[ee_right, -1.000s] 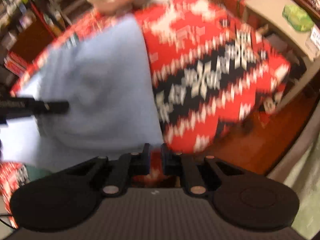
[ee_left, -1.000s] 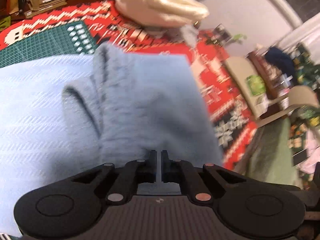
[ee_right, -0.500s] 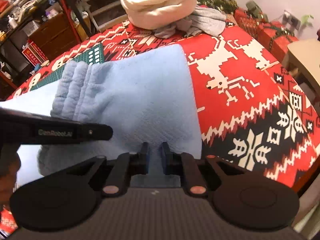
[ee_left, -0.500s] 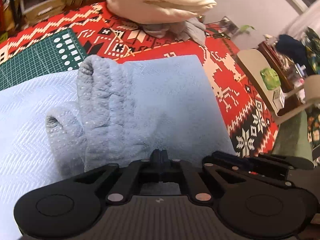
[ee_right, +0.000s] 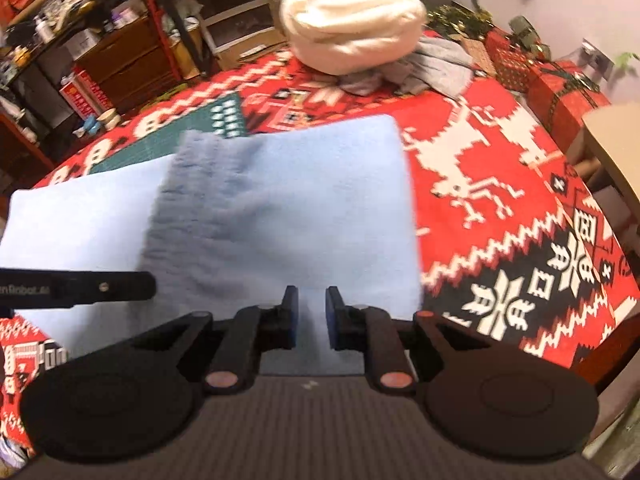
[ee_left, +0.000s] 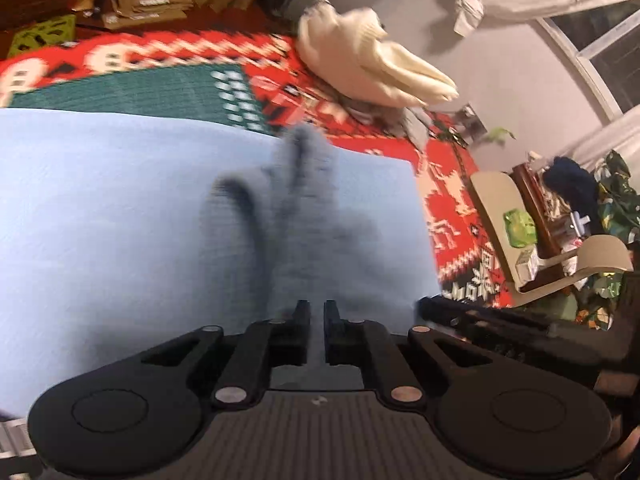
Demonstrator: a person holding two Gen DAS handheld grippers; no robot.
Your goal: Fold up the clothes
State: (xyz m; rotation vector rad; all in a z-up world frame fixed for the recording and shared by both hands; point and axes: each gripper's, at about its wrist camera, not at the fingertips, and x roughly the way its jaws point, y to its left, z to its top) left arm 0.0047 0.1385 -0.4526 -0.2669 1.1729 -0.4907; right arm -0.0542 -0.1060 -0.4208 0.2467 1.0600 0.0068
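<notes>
Red patterned cloth (ee_right: 500, 184) lay bare to the right of the blue fleece garment (ee_right: 280, 216). A cream bundle (ee_right: 352, 32) (on grey clothes (ee_right: 436, 68)) blocked the far edge; a beige chair (ee_left: 500, 216) stood beyond the right edge.

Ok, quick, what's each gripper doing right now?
Left gripper: jaws just opening, narrow gap, gripping nothing.
Right gripper: jaws just opening, blue cloth below, not gripped.
</notes>
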